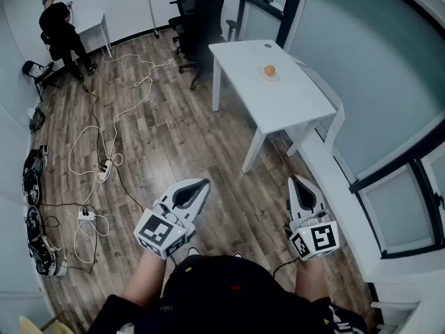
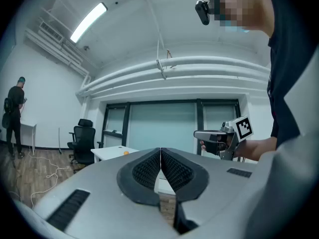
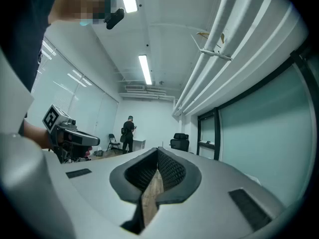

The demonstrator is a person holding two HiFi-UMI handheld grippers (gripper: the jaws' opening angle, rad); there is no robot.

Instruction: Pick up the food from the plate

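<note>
Orange food point(image 1: 270, 69) sits on a small plate point(image 1: 277, 77) on the white table point(image 1: 285, 106), upper centre of the head view, well apart from the left gripper point(image 1: 204, 182) and right gripper point(image 1: 295, 180) at the bottom of the frame. I see both held level above wood flooring point(image 1: 174, 138), jaws pinched together with nothing between them.
</note>
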